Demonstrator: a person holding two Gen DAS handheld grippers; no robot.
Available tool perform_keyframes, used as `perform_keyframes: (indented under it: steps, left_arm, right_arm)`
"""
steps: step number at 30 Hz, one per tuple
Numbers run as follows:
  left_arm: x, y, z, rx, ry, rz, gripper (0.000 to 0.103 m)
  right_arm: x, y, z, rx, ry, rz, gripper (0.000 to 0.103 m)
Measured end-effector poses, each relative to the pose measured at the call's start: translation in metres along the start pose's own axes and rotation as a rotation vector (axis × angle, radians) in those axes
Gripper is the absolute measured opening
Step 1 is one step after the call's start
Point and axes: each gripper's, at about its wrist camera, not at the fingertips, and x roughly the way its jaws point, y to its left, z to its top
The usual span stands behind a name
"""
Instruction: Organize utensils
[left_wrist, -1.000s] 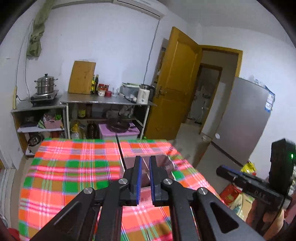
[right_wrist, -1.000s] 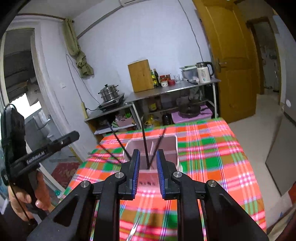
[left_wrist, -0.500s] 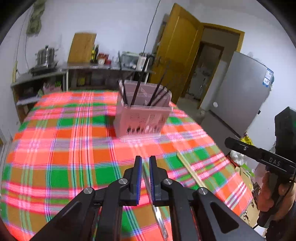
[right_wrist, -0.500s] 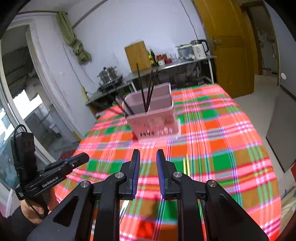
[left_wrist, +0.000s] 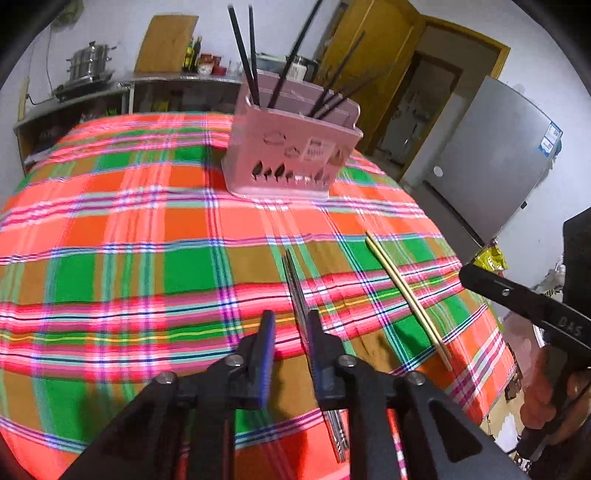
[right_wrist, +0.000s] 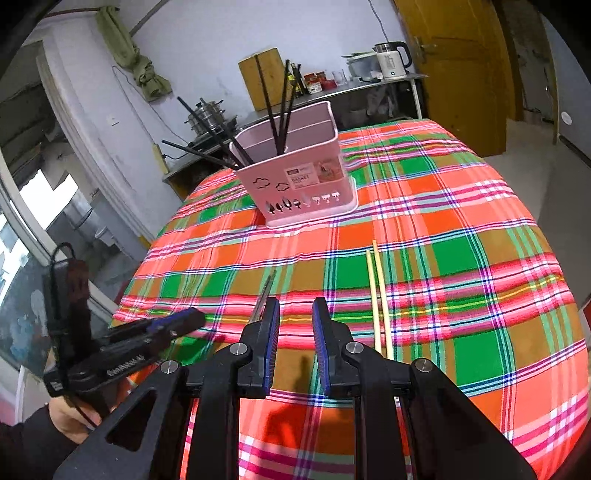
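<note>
A worktop draped in a bright orange, green and pink plaid cloth (left_wrist: 122, 229) fills both wrist views. Toward its far side stands a pale pink plastic utensil basket with cut-out shapes along its base (left_wrist: 291, 155); several long black chopsticks (left_wrist: 247, 55) lean out of its top at different angles.

On the cloth nearer the cameras lie two sets of loose utensils. A pair of slim silver metal chopsticks (left_wrist: 297, 291) lies lengthwise, pointing toward the basket. Well apart to its right, a pair of pale wooden chopsticks (right_wrist: 380, 295) lies side by side, roughly parallel to the metal pair.

The left gripper (left_wrist: 290, 325) hangs low over the near part of the metal chopsticks, its blue-padded fingers (left_wrist: 266, 350) parting at this moment to a narrow gap. The metal pair runs just inside the right finger and passes beneath it; the pads do not press on it.

The right gripper (right_wrist: 294, 314) points down at the cloth between the two sets of chopsticks, its fingers set at a narrow gap with nothing between them. The wooden pair lies just to its right, the metal pair's tip showing beside its left finger.

Each gripper's handle, held in a person's hand (right_wrist: 70, 421), shows at the edge of the other's view.
</note>
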Motion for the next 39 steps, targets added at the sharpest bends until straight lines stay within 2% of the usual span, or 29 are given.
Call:
perform_keyframes:
  steps: [8,14,18,20,21,26,34,39]
  left_arm:
    - [0.039,-0.002,-0.002,-0.017,0.073,0.026,0.021]
    - [0.043,-0.007,-0.003,0.006,0.062,0.054,0.021]
    - [0.045,-0.014,-0.004,0.052,0.074,0.112,0.021]
    - [0.046,-0.019,-0.005,0.085,0.077,0.157,0.014]
    - [0.046,-0.019,-0.005,0.091,0.079,0.169,0.014]
    - [0.040,-0.005,-0.004,0.051,0.078,0.192,0.006]
    - [0.021,0.039,-0.005,-0.063,0.048,0.237,0.006]
    - [0.012,0.062,-0.004,-0.174,0.035,0.252,0.006]
  right_arm:
    - [0.008,-0.008,0.001,0.014,0.018,-0.010,0.019]
    - [0.014,-0.007,0.001,0.019,0.029,-0.006,0.019]
    - [0.017,-0.002,0.000,0.011,0.036,0.000,0.019]
    - [0.018,0.000,-0.001,0.009,0.040,0.003,0.019]
    - [0.019,0.000,-0.001,0.008,0.041,0.003,0.019]
    - [0.024,0.004,-0.001,0.005,0.056,0.012,0.019]
    - [0.058,0.019,-0.005,-0.011,0.112,0.046,0.019]
    - [0.086,0.032,-0.003,-0.033,0.160,0.044,0.019]
